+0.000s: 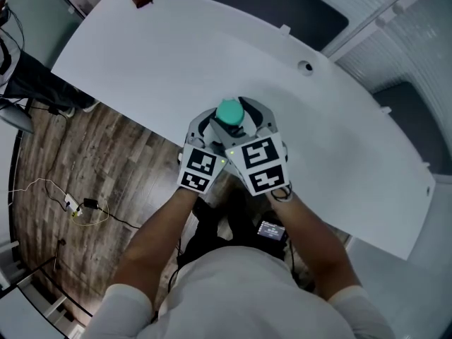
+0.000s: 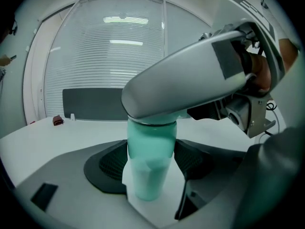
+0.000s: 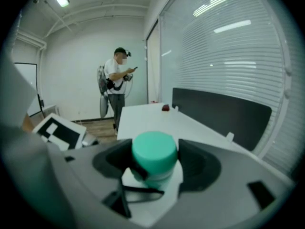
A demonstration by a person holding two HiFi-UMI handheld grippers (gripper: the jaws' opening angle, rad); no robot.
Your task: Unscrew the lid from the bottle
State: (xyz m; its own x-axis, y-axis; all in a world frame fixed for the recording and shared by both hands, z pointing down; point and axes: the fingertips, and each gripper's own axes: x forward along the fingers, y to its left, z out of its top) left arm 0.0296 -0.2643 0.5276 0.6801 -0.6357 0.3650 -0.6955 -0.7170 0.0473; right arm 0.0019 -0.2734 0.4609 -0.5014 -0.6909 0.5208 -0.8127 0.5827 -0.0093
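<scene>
Bottle [image 2: 150,147], frosted teal cylinder, stands inside released left gripper [image 2: 150,175]; released right gripper [image 3: 153,171] flanks lid [image 3: 154,150].

1. Your left tool [image 2: 150,175] has its jaws spread, with the upright teal bottle [image 2: 151,149] between them on the white desk [image 2: 62,135].
2. Your right tool [image 2: 190,75] covers the bottle's top.
3. A small dark red object [image 2: 57,120] sits far back on the desk.
</scene>
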